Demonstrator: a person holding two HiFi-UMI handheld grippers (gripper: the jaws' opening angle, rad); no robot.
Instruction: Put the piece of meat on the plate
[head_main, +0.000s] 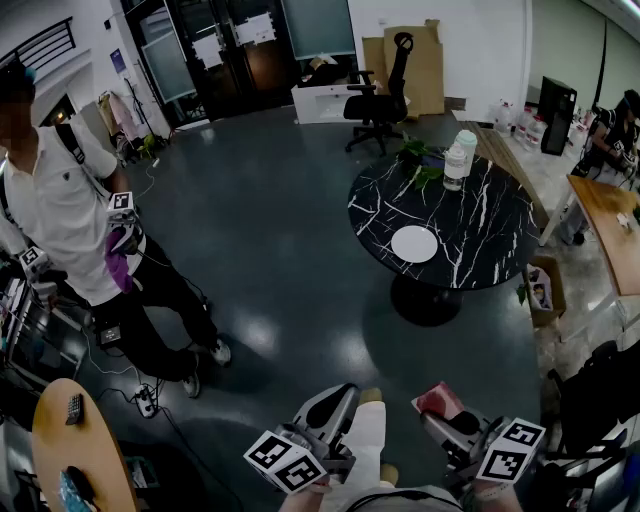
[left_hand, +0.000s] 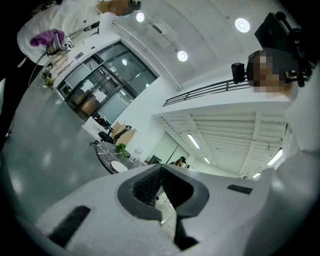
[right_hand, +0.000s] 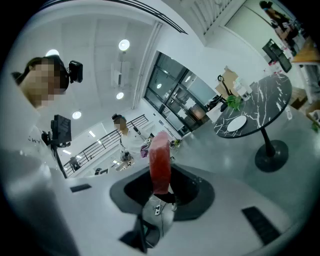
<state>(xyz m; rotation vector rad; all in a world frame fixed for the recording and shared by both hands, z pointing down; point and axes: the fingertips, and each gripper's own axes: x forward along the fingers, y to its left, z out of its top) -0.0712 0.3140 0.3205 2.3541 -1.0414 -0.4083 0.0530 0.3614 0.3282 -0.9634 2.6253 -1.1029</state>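
The right tongs (head_main: 440, 408) are pinching the piece of meat (right_hand: 160, 162), their jaws closing on its lower end, and the red slab is sticking out past the tips, with its long axis running along the jaws. The left tongs (head_main: 335, 405) are pressing together at the tips with nothing between them, and are hanging beside the right pair at the bottom of the head view.

The plate (head_main: 414, 244) is lying empty on the round black tabletop (head_main: 470, 240), close to the edge nearest the person. A white bottle (head_main: 457, 165) and a plant (head_main: 420, 155) are sitting at the far edge, well clear of it. From the right tongs, the plate is lying straight ahead and slightly toward the left, well apart, with open floor (head_main: 290, 250) in between. The right tongs are the nearer pair.

In the right gripper view the plate (right_hand: 236, 123) is showing off to one side of the meat's tip, so the tongs are probably not aiming at it yet. The coming move likely calls for walking up to that near edge, then bringing the slab over the plate.
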